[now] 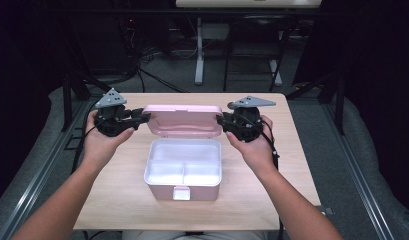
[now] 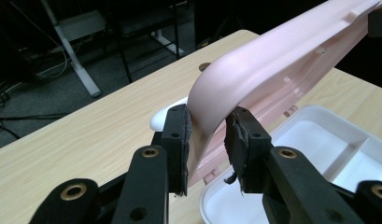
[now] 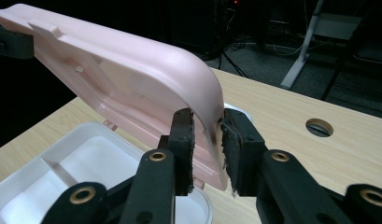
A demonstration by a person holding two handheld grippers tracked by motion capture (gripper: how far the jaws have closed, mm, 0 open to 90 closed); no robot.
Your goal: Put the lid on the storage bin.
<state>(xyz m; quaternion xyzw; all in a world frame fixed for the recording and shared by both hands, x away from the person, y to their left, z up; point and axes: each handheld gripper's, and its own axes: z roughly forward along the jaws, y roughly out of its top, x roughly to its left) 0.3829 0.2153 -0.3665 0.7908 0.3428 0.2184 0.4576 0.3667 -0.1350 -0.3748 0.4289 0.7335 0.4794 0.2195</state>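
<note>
High view: a pink lunch box (image 1: 182,170) sits mid-surface (image 1: 117,200), its white divided tray exposed, its pink lid (image 1: 182,119) raised at the far edge. The left claw (image 1: 142,118) meets the lid's left end, the right claw (image 1: 221,120) its right end; a hand backs each.

Left gripper view: the lid's rounded corner (image 2: 212,107) sits between the two pads. The left-hand pad presses the outer face; the other pad stands near the inner face, and contact there cannot be told for certain. Judged a pinch on the lid, not a firm one.

Right gripper view: the lid's opposite corner (image 3: 205,105) lies between the pads, with a thin gap on the right-hand side. Jaws read as slightly spread around the rim, not clamping.

Risks, as judged:
- With the right end loose, the lid's weight would hang on the left pinch alone; smooth curved plastic could slide out and the lid drop onto the tray.
- Uneven push from the two ends could twist the lid and strain the hinge.
- The box is light; a sideways tug could drag it across the surface.
</note>
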